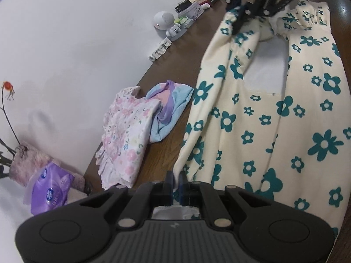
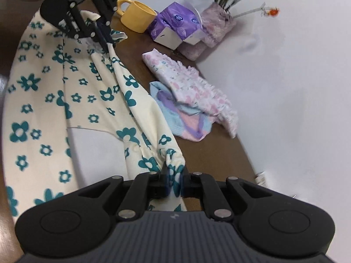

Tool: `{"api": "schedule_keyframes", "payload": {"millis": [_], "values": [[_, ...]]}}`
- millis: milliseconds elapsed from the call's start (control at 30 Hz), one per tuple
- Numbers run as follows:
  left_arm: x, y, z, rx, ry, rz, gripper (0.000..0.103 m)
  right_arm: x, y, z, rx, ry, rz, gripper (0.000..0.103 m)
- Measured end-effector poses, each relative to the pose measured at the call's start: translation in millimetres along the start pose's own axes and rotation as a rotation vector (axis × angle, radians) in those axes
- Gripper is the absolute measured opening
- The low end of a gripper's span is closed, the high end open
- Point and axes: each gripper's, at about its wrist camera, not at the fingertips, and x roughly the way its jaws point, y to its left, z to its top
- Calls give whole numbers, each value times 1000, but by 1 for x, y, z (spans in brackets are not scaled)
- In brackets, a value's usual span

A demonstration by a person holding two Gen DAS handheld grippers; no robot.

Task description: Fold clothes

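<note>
A cream garment with teal flowers (image 1: 274,118) lies spread on the dark wooden table; it also shows in the right wrist view (image 2: 43,92). My left gripper (image 1: 175,184) is shut on its lower edge and also shows in the right wrist view (image 2: 103,37). My right gripper (image 2: 174,182) is shut on the gathered cuff end of the same garment; it shows at the top of the left wrist view (image 1: 241,13). The folded-over strip between the two grippers is lifted slightly.
A pink floral garment (image 1: 125,135) and a blue, pink and purple one (image 1: 169,109) lie by the wall. A yellow mug (image 2: 138,15), purple tissue packs (image 2: 177,24), a fuzzy vase (image 2: 217,24), a white speaker (image 1: 163,19) and small items stand along the wall.
</note>
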Motion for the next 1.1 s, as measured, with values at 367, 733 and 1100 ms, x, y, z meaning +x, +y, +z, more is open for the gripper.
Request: {"api": "schedule_keyframes", "payload": {"millis": [367, 733, 1100], "values": [[0, 14, -1, -127, 0, -38, 3, -1, -45, 2, 305, 4, 181, 34], [16, 35, 1, -307, 59, -112, 3, 37, -92, -28, 629, 86, 247, 10], [18, 43, -4, -337, 51, -163, 3, 47, -98, -16, 497, 170, 368, 51]]}}
